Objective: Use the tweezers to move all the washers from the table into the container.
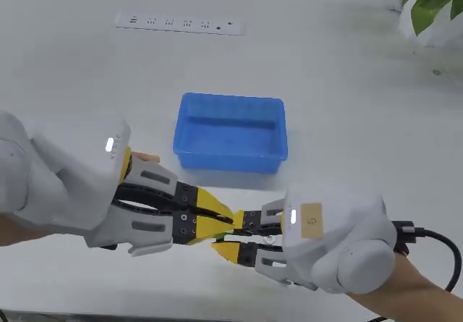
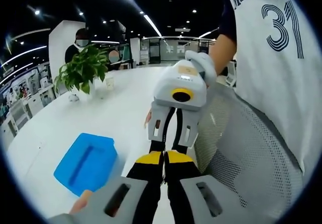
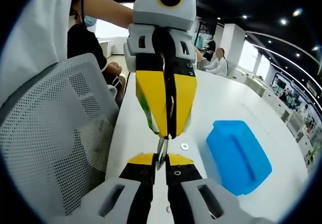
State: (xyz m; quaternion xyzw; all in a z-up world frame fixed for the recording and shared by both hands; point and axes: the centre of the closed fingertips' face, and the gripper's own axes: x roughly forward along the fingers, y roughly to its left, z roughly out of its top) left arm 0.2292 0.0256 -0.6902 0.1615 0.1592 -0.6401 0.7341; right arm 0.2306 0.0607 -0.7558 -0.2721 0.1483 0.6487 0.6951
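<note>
Jaws of left gripper (image 2: 163,156), right gripper (image 3: 161,159) meet tip-to-tip, clamping tweezers (image 3: 162,151).

**An open-plan office or lab hall, by the look of it**

You're seated at a long white table (image 1: 347,119) with a power strip (image 1: 181,24) lying on it and a potted plant (image 2: 83,70) at its far end. Behind you stands a grey mesh office chair (image 3: 55,118). Overhead, a dark ceiling carries strip lights (image 2: 151,22) and small spotlights. Across the room, white pillars (image 3: 234,45) rise between further white tables, and other people (image 3: 219,63) sit there; the fisheye blurs what they are working on.
</note>
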